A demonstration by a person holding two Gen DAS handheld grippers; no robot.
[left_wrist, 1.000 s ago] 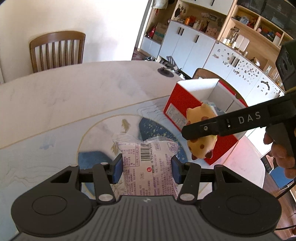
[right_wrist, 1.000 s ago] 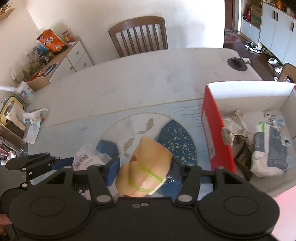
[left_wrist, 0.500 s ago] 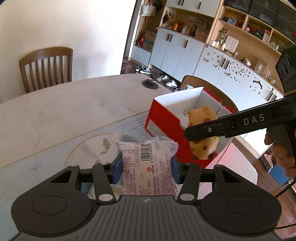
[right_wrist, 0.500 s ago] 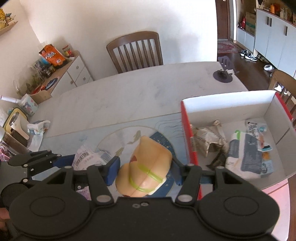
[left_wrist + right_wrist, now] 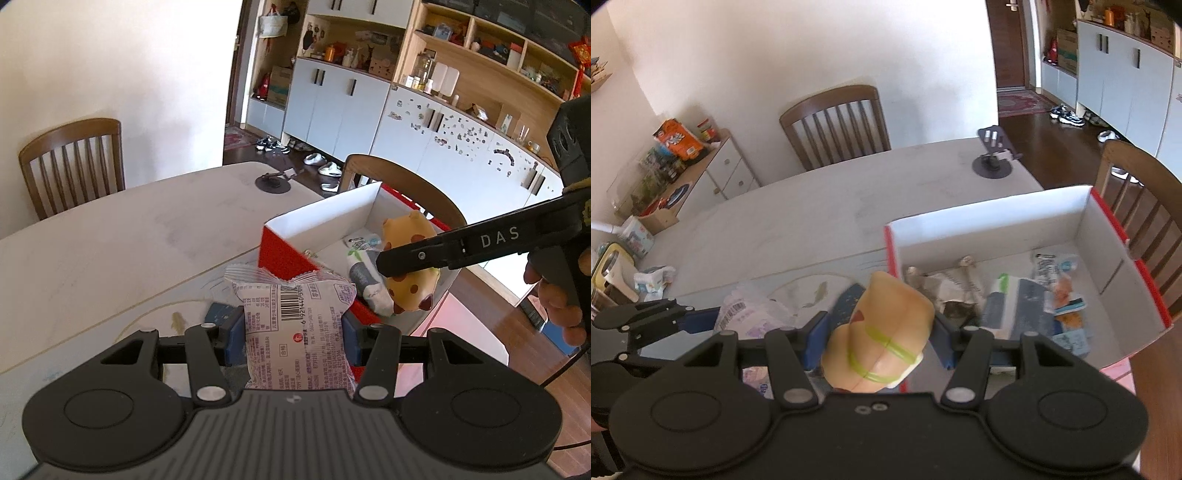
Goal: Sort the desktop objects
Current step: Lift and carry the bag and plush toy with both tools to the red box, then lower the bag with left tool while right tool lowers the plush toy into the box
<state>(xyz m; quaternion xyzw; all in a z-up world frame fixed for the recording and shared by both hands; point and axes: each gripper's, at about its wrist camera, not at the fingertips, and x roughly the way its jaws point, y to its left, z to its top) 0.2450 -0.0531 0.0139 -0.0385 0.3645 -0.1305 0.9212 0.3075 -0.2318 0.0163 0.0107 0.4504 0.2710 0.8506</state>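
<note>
My left gripper (image 5: 293, 341) is shut on a pale purple snack packet (image 5: 295, 332) with a barcode, held in the air just short of the red box (image 5: 284, 254). My right gripper (image 5: 881, 341) is shut on a tan squishy toy (image 5: 882, 332) with green stripes, which hangs over the box's near left wall. In the left wrist view that toy (image 5: 410, 266) shows its brown spots above the box's white inside. The box (image 5: 1086, 218) holds several packets (image 5: 1019, 306) and wrappers. The left gripper's arm (image 5: 646, 319) and the packet (image 5: 750, 317) lie left of the toy.
The white table (image 5: 820, 206) carries a blue mat with fish drawings (image 5: 816, 295) and a phone stand (image 5: 993, 162) at its far end. Wooden chairs (image 5: 838, 125) stand behind the table and beyond the box (image 5: 1137, 206). A person's hand (image 5: 561, 299) holds the right gripper.
Both grippers have risen and moved to the right toward the red box with their loads. The toy, earlier short of the box's left wall, now hangs over it; the box inside shows more.
</note>
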